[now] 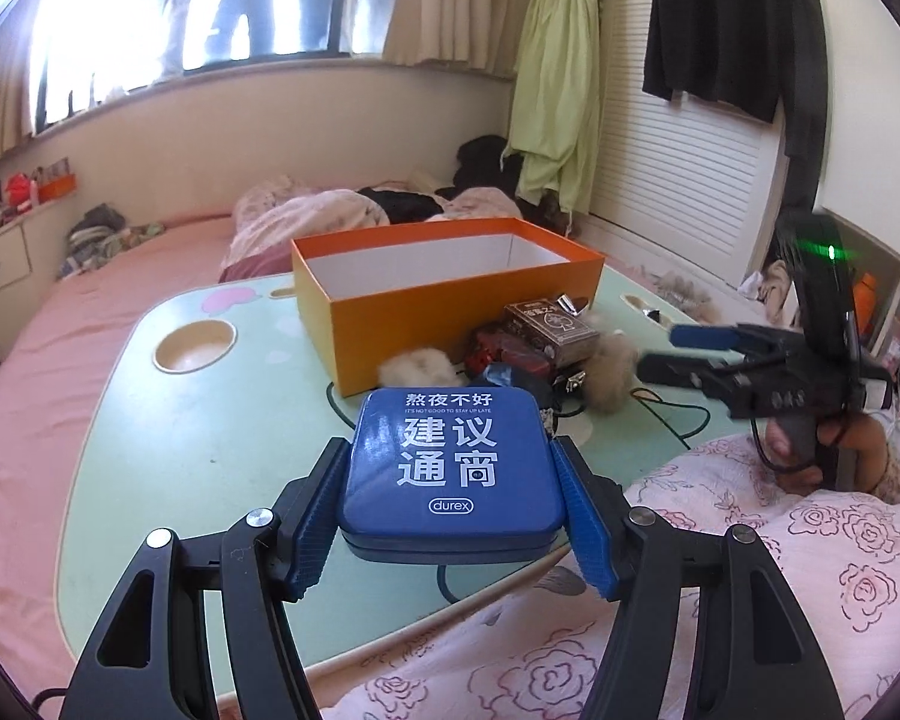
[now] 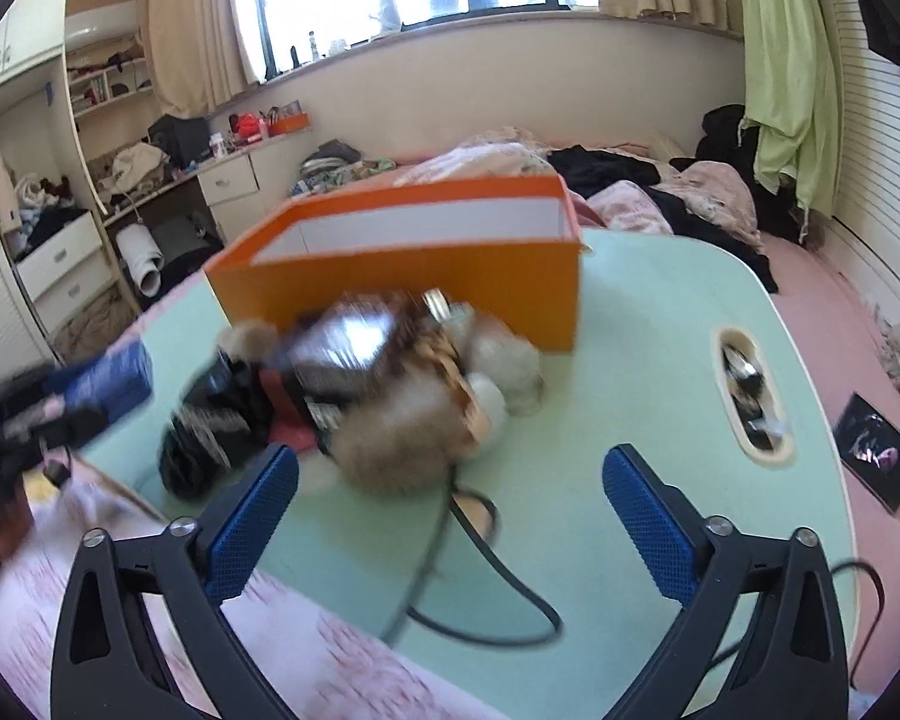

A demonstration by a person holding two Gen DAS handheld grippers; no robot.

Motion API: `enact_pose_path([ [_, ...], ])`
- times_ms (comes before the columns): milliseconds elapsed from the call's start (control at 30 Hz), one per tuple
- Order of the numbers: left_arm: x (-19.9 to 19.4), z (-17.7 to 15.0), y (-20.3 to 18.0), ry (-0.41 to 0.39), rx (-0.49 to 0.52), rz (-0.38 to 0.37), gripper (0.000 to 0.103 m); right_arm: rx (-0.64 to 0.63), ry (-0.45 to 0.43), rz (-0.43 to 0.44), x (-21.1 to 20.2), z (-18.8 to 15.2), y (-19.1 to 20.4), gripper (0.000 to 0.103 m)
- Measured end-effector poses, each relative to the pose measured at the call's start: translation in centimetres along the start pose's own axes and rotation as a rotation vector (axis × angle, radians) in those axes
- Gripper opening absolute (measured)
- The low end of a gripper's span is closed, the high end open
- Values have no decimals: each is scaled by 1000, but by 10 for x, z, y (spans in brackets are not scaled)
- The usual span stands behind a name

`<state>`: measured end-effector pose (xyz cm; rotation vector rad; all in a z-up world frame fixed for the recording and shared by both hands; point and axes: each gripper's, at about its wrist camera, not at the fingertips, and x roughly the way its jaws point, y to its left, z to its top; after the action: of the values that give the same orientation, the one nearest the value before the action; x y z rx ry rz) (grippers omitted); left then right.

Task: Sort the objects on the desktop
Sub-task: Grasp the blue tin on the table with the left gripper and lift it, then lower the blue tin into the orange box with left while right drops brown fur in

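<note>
Gripping a blue square tin [image 1: 450, 468] by its two side edges, the left gripper [image 1: 452, 516] has its blue ribbed fingers [image 1: 315, 516] pressed against the tin's left and right walls, so the tin sits flat between them with its white printed lid facing up. It is held above the near part of the pale green worktop [image 1: 210, 450], in front of the open orange box [image 1: 444, 294], which stands further back on the worktop with its white inside showing and nothing visible in it.

Between tin and box lies a small heap of things: a dark patterned card box [image 1: 549, 327], something red and black [image 1: 510, 354], pale fluffy pompoms [image 1: 414, 369] and a dark cable [image 1: 666, 414] that trails across the worktop.

At the right of the left wrist view, the right gripper [image 1: 675, 354] reaches in sideways over the heap, a hand [image 1: 810, 450] on its grip below. In its own view the right gripper [image 2: 450, 510] has its fingers [image 2: 645, 516] spread wide with nothing between them, only bare worktop [image 2: 630, 372] and the cable [image 2: 480, 546] beneath. The heap [image 2: 360, 378] is blurred just ahead of them, touching the front wall of the orange box [image 2: 420, 264]. The left gripper's load shows as a blurred blue shape [image 2: 105, 384] at the left edge
</note>
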<state>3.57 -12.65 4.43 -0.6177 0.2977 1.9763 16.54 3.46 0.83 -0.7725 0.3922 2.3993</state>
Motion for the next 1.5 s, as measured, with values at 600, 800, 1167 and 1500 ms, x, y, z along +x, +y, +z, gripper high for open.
enact_pose_path([
  [600,-5,-3,-6,-24,-10,-1,66,-82,28,115,8,-1,12,30],
  [800,-10,-1,-9,-50,-8,-4,66,-89,-56,211,-19,-16,6,30],
  [1167,-9,35,-15,-89,-7,-3,66,-54,-89,218,-21,-4,2,30],
  [1500,86,143,0,13,-51,169,66,23,-57,89,27,95,5,30],
])
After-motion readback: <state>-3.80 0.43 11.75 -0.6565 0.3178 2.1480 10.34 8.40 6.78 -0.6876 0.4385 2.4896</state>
